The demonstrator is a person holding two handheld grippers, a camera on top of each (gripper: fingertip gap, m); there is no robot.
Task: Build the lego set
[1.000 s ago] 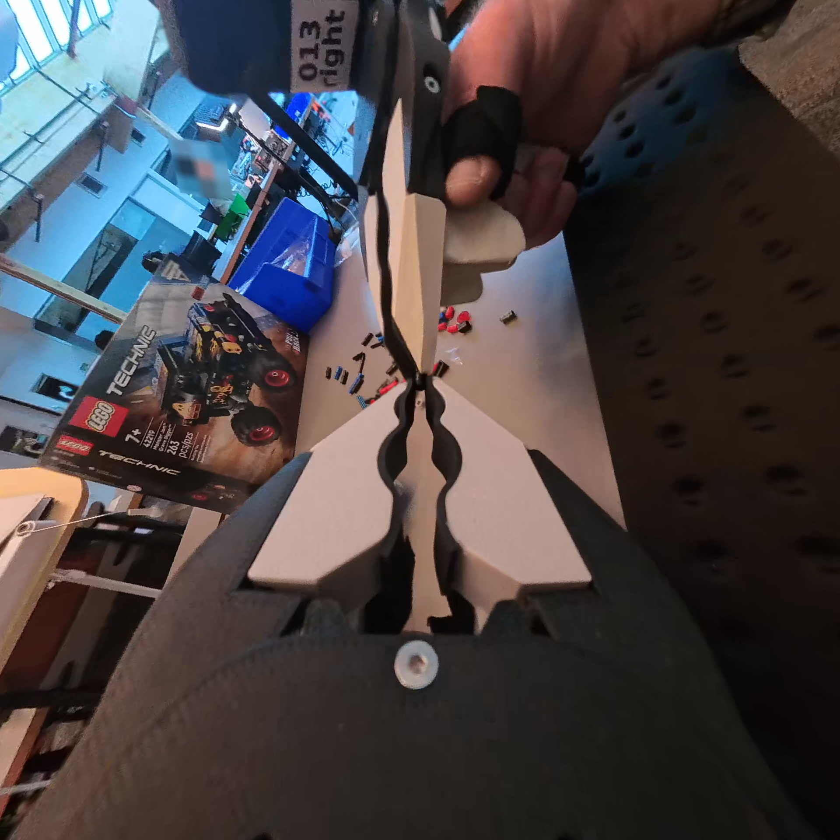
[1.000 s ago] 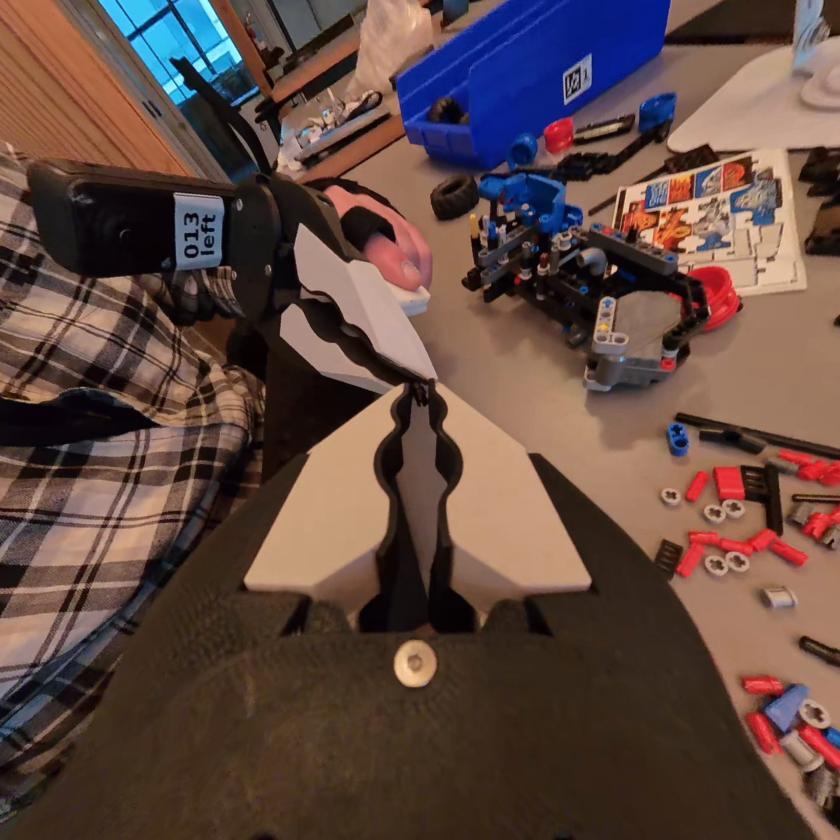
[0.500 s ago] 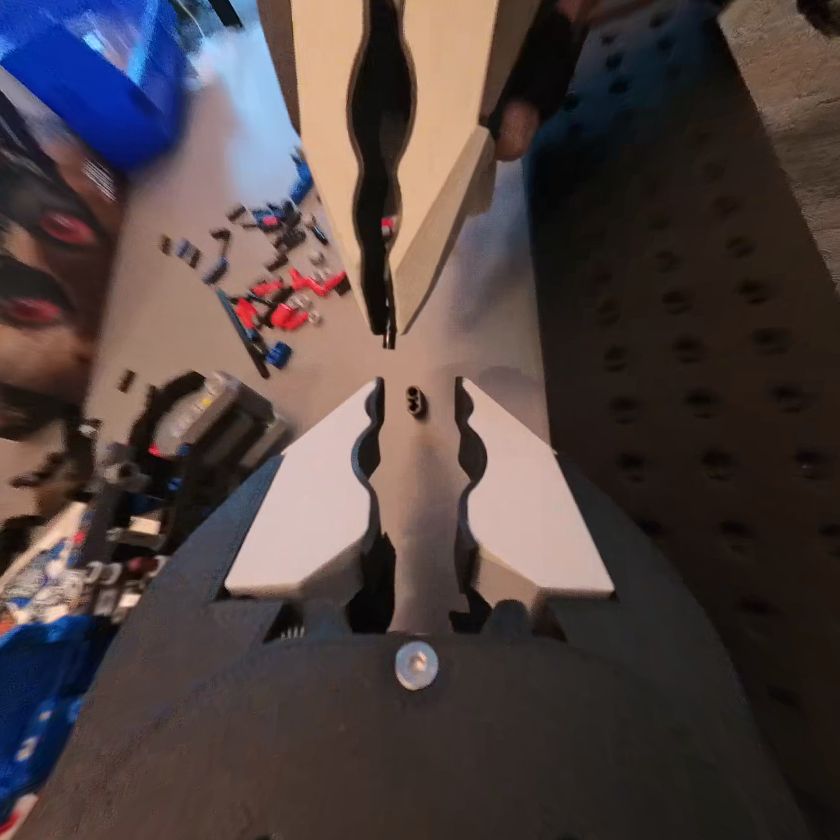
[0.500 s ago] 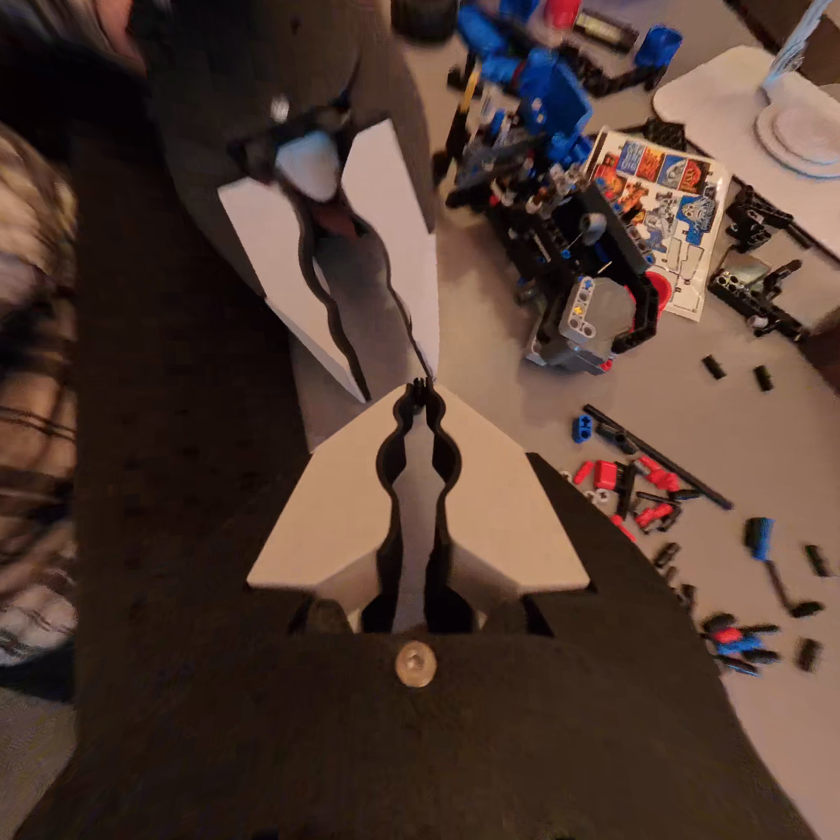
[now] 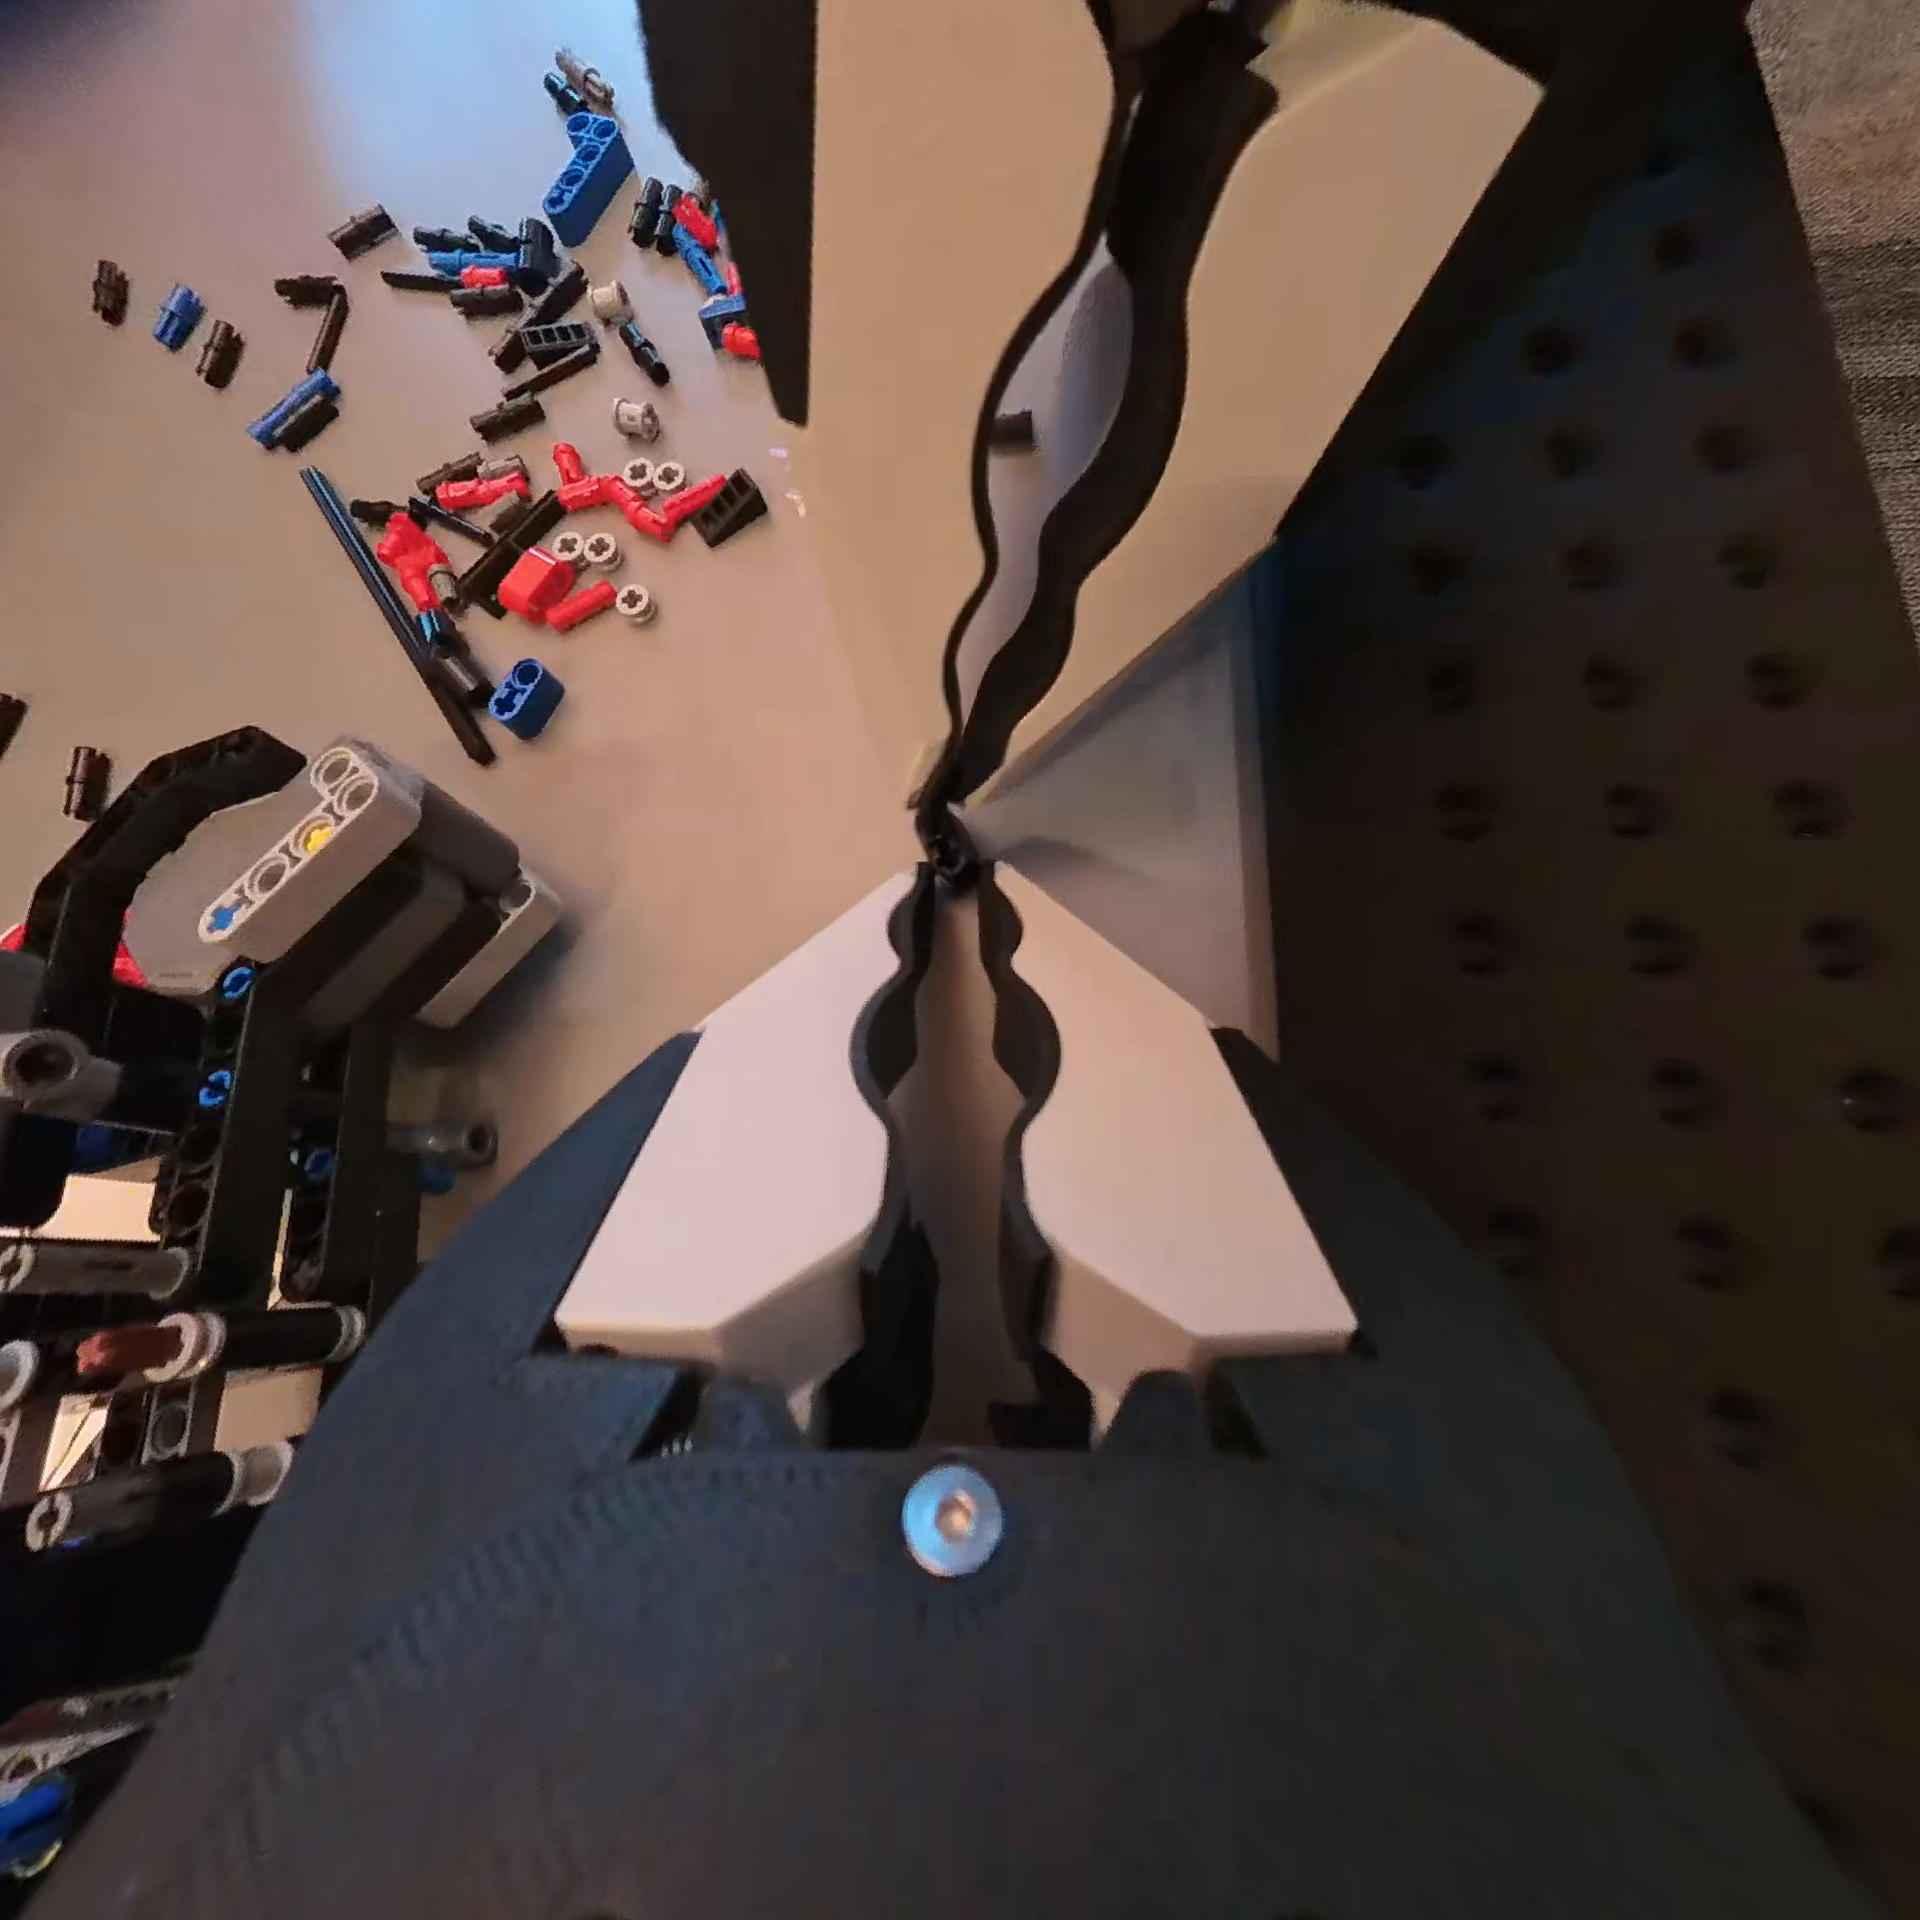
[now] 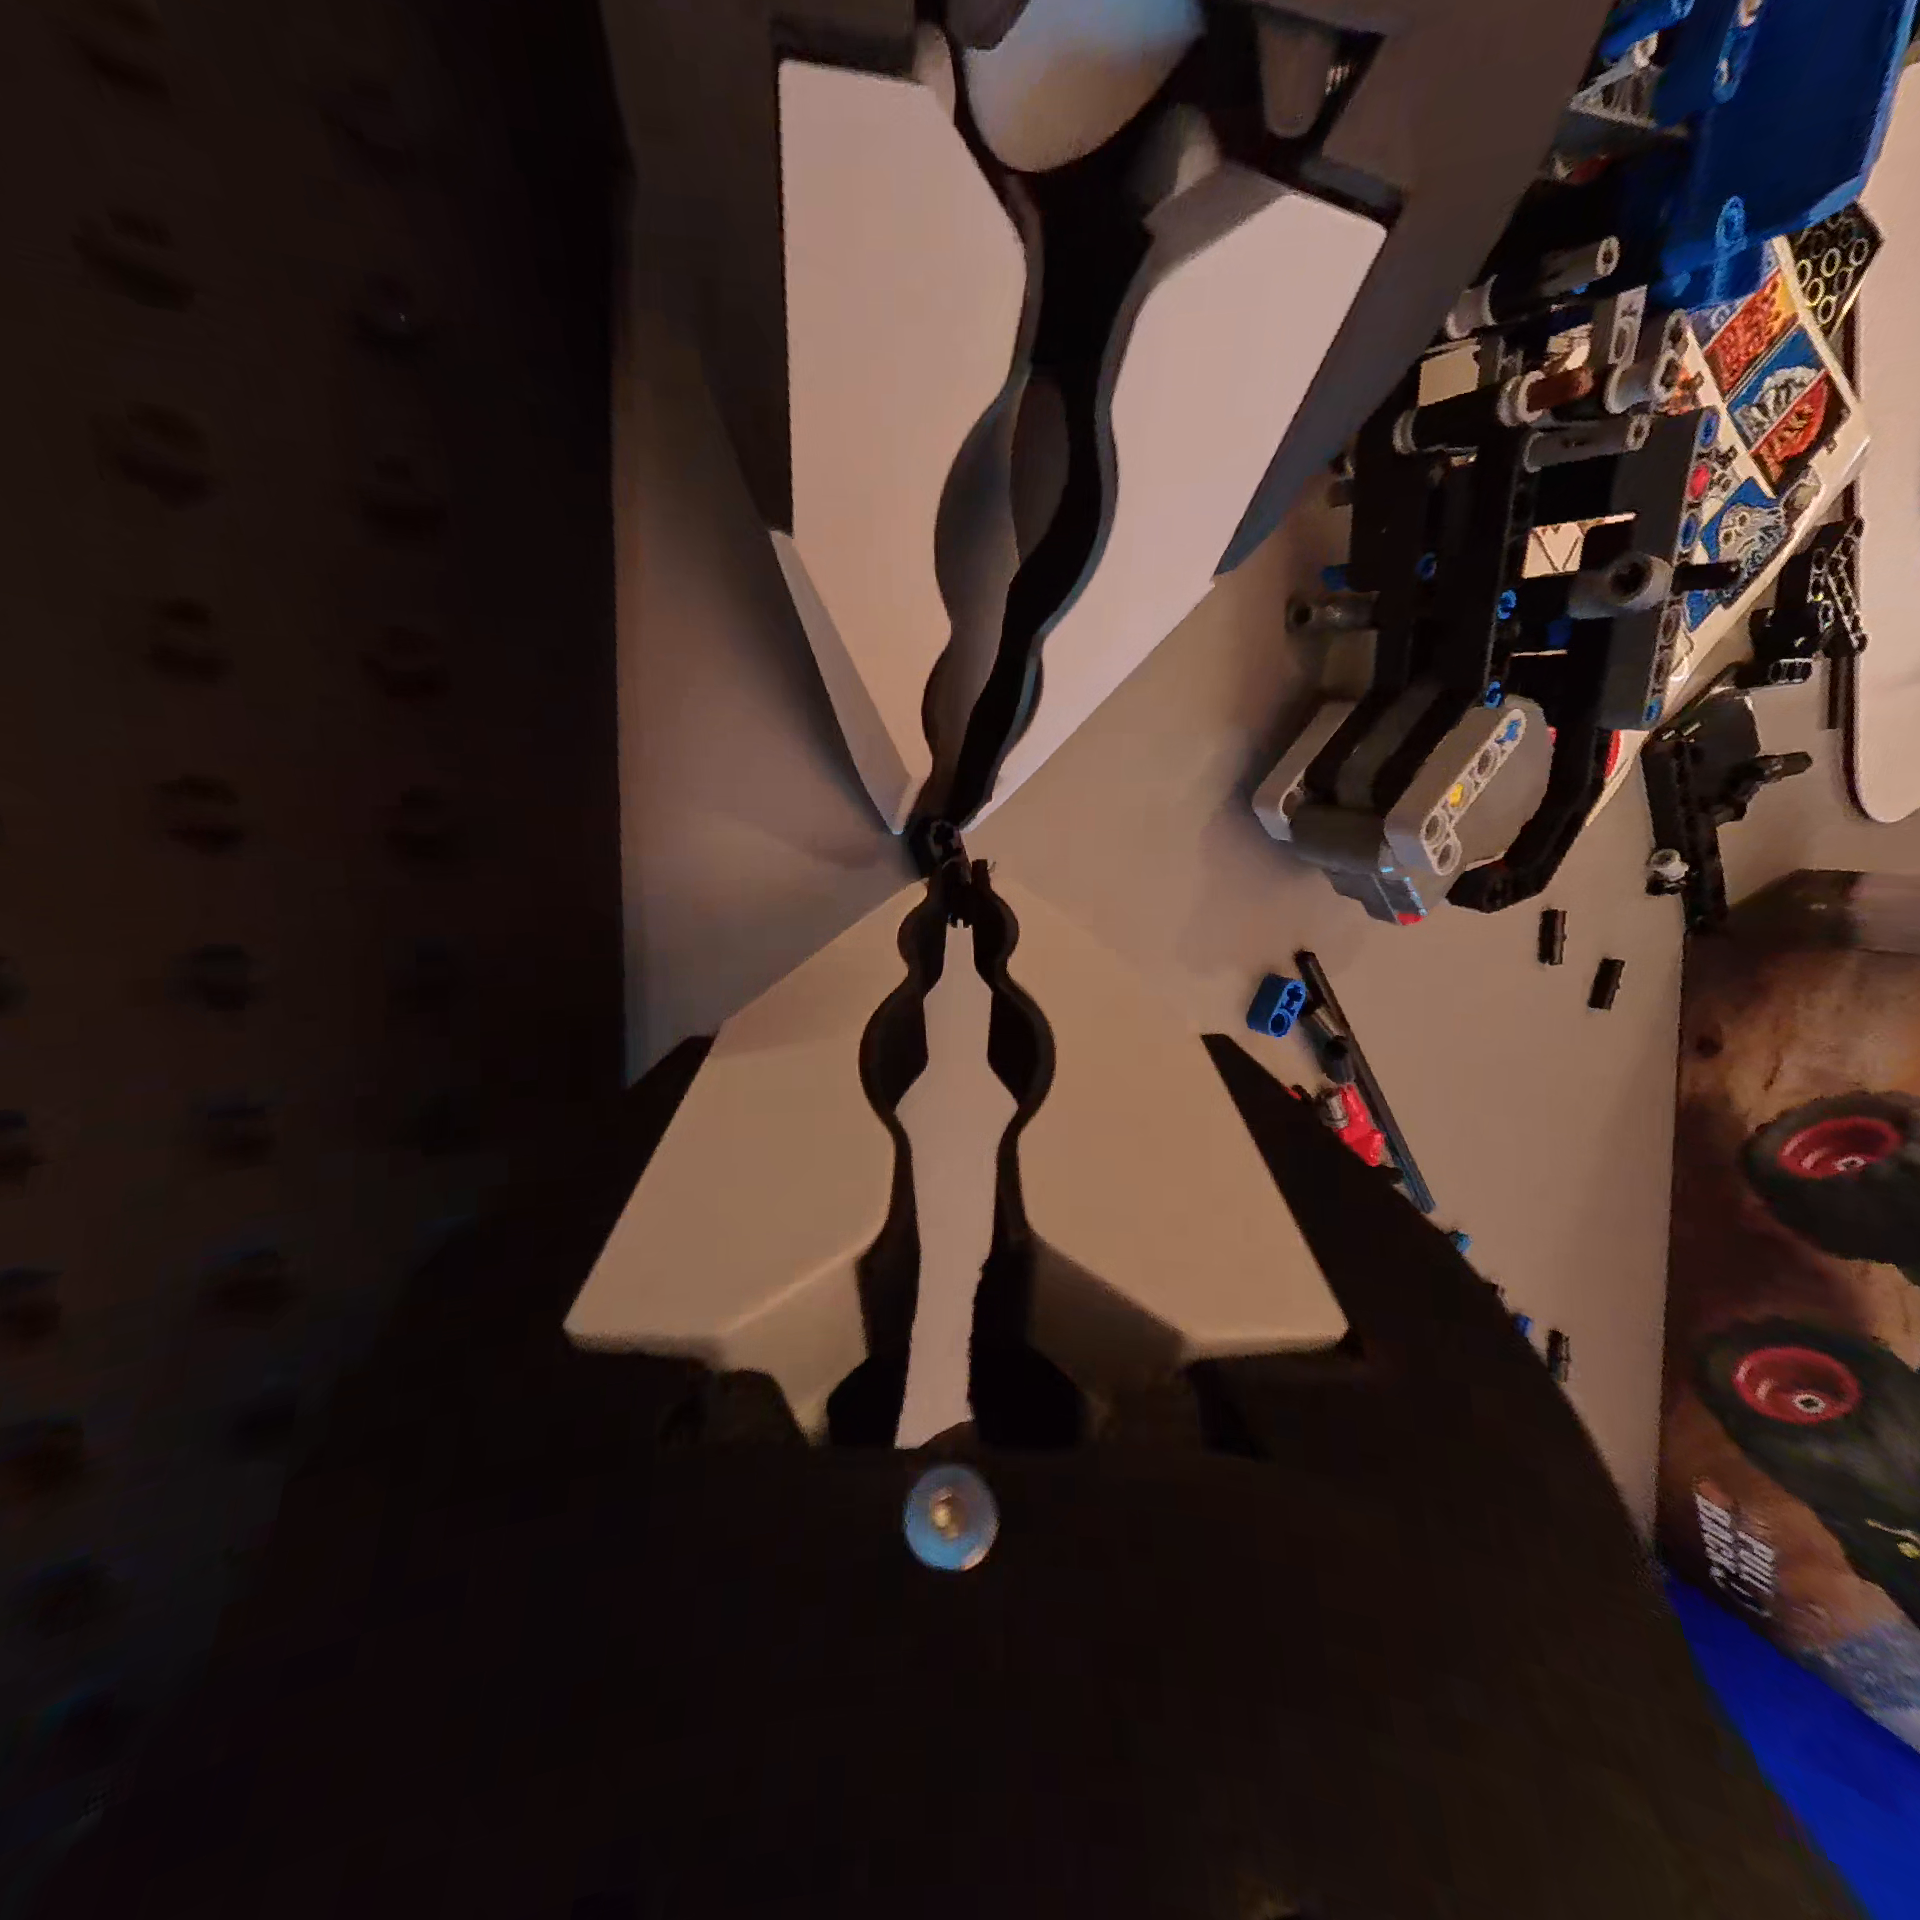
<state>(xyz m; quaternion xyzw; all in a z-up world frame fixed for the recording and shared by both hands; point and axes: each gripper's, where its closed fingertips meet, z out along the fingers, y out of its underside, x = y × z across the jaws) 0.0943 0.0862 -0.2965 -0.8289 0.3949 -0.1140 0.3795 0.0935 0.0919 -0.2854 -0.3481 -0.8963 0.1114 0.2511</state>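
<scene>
My left gripper [image 5: 951, 881] is shut on a small black connector [image 5: 948, 857] just above the grey table [image 5: 675, 810]. My right gripper [image 6: 961, 899] is shut on a thin black pin [image 6: 966, 883]. The two grippers meet tip to tip, and the two pieces touch or nearly touch. The right gripper [image 5: 940, 784] comes in from the top of the left wrist view, and the left gripper [image 6: 930, 821] from the top of the right wrist view. The partly built black and grey model [image 5: 312, 935] stands to one side and also shows in the right wrist view [image 6: 1538, 644].
Loose red, blue and black parts [image 5: 540, 520] lie scattered on the table. A sticker sheet [image 6: 1766, 405] lies behind the model. The set's box [image 6: 1829, 1247] and a blue bin [image 6: 1829, 1745] are at the right. A dark perforated surface [image 5: 1610, 935] runs along the table edge. The grippers are tip to tip, or close to it.
Half a second ago my left gripper was open around the black connector lying on the table; now it is shut on it. The right gripper has stayed shut on its pin and come down to meet it.
</scene>
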